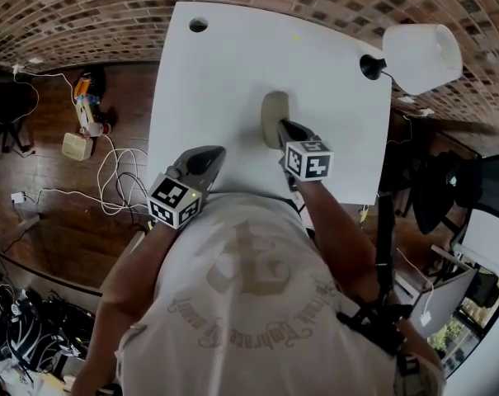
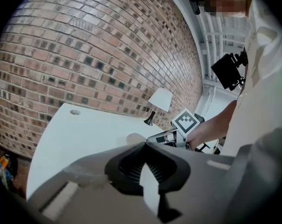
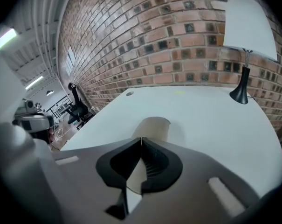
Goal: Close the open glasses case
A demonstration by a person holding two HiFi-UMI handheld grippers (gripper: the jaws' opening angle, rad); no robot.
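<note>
A beige glasses case (image 1: pixel 273 108) lies on the white table (image 1: pixel 224 64), a little right of its middle. My right gripper (image 1: pixel 281 125) is at the case's near end, its jaws shut tip to tip with nothing between them. In the right gripper view the case (image 3: pixel 154 126) shows just past the closed tips (image 3: pixel 141 138). I cannot tell whether its lid is down. My left gripper (image 1: pixel 216 152) hovers at the table's near edge, left of the case and apart from it, also shut and empty. In the left gripper view the case (image 2: pixel 134 137) lies beyond my left gripper (image 2: pixel 144 144).
A white-shaded lamp (image 1: pixel 421 56) on a black base stands at the table's far right corner. A cable hole (image 1: pixel 198 25) sits at the far left. A black office chair (image 1: pixel 472 184) is right of the table. Cables and a plug block (image 1: pixel 76 145) lie on the floor to the left.
</note>
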